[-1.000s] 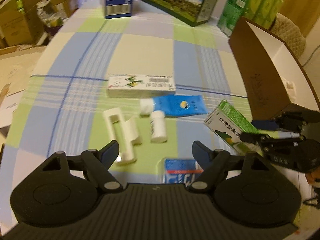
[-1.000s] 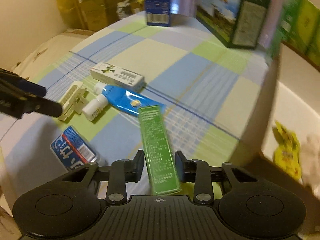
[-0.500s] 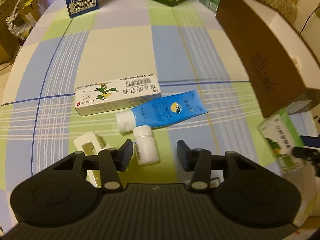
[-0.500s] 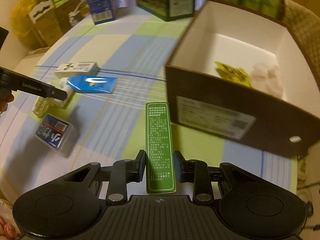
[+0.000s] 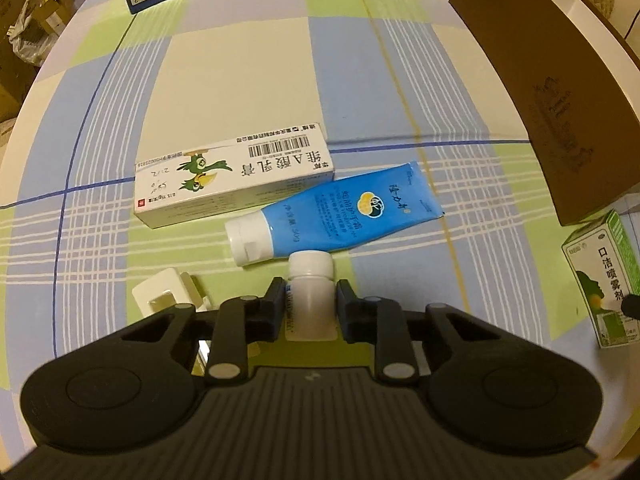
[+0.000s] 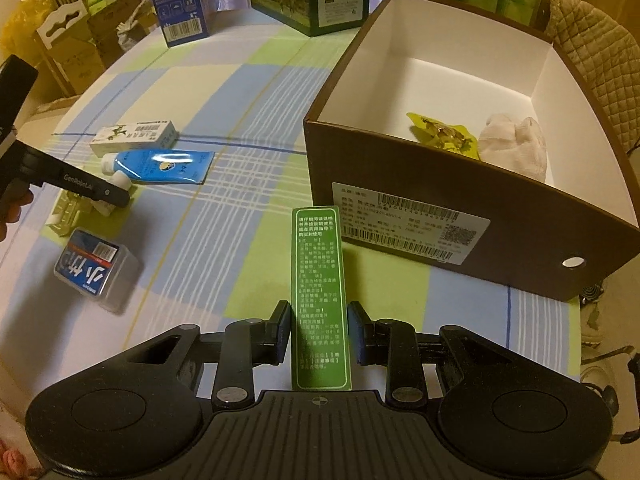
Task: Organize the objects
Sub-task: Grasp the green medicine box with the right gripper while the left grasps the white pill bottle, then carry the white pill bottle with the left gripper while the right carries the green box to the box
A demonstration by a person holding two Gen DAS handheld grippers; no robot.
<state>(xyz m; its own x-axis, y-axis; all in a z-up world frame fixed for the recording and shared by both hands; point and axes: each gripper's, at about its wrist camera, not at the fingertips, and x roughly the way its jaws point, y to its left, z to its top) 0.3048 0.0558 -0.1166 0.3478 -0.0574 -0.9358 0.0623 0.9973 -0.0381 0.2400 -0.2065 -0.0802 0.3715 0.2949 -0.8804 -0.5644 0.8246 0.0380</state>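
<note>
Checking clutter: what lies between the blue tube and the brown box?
Only bare checked tablecloth separates the blue tube from the brown box, in the right wrist view.

left gripper [image 5: 308, 307] fingers closed on bottle [image 5: 310, 300], right gripper [image 6: 319, 334] clamping green box [image 6: 320, 296]

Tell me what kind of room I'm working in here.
Probably a home, maybe a dining area used for storage: a checked tablecloth, stacked cartons along the wall, and a quilted chair behind the brown box.
</note>
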